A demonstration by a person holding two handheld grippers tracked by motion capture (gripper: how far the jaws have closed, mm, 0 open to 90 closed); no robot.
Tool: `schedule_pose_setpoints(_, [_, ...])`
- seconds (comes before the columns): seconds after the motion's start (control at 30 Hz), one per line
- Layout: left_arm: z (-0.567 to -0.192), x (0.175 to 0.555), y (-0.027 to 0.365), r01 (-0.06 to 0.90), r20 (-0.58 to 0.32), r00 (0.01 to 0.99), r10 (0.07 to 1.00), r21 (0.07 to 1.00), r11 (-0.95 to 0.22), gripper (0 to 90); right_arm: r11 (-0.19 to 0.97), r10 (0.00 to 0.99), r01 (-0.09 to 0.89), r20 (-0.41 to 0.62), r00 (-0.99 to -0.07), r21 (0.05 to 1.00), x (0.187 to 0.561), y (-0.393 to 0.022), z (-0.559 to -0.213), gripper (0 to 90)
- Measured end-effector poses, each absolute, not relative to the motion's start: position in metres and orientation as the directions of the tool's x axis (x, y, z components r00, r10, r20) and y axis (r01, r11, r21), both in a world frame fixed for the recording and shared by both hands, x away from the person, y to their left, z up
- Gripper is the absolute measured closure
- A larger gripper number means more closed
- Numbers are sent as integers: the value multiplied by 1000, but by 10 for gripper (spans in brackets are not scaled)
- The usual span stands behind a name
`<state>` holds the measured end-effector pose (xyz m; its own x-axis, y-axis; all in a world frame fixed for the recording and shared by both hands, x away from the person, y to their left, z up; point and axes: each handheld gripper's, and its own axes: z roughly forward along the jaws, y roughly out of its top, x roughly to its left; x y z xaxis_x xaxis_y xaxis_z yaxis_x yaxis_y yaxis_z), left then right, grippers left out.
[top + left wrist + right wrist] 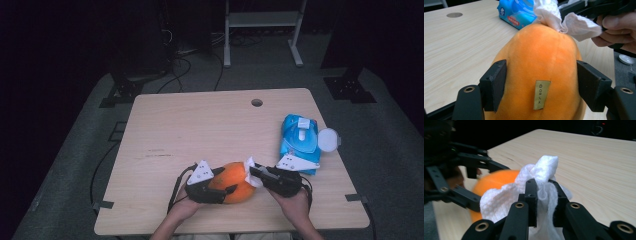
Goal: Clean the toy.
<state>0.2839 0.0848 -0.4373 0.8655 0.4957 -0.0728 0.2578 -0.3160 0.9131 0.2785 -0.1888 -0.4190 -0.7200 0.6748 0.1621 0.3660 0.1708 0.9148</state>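
Observation:
An orange plush fruit [234,181] lies near the table's front edge. My left gripper [223,189] is shut on it, its black pads [495,83] pressing both sides of the orange plush fruit [541,65], which bears a small tan label. My right gripper [255,172] is shut on a crumpled white wipe [251,169] and holds it against the fruit's right end. In the right gripper view the white wipe [541,176] bunches between the two jaws of my right gripper [545,190], with the orange fruit [496,182] just behind. The wipe [564,17] touches the fruit's far end.
A blue pack of wet wipes [299,140] lies at the table's right side with its round white lid [328,139] flipped open. The wooden table [200,130] has a cable hole [256,102] near its far edge. A white shelf frame stands on the floor behind.

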Motion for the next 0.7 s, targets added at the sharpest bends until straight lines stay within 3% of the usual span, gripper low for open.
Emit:
schedule_pose_setpoints(0.1, [-438, 287, 88, 271, -91, 864, 496, 913, -305, 297, 158, 677, 368, 171, -716, 916, 276, -190, -420, 788])
schedule_pose_setpoints(0.17, [-440, 294, 91, 321, -162, 850, 501, 913, -250, 296, 171, 648, 345, 159, -745, 923, 272, -184, -417, 787])
schedule_pose_setpoints(0.27, [-441, 299, 96, 349, -200, 835, 513, 913, -213, 297, 173, 619, 324, 153, -770, 930, 271, -180, -415, 786])
schedule_pose_setpoints(0.4, [-441, 300, 98, 361, -212, 825, 524, 911, -198, 298, 168, 657, 357, 166, -736, 919, 279, -190, -422, 786])
schedule_pose_setpoints(0.5, [-440, 297, 93, 336, -179, 835, 521, 914, -226, 293, 143, 675, 398, 205, -709, 906, 282, -196, -428, 786])
schedule_pose_setpoints(0.7, [-439, 289, 83, 243, -78, 875, 478, 924, -294, 233, 202, 622, 323, 134, -771, 925, 272, -176, -413, 785])
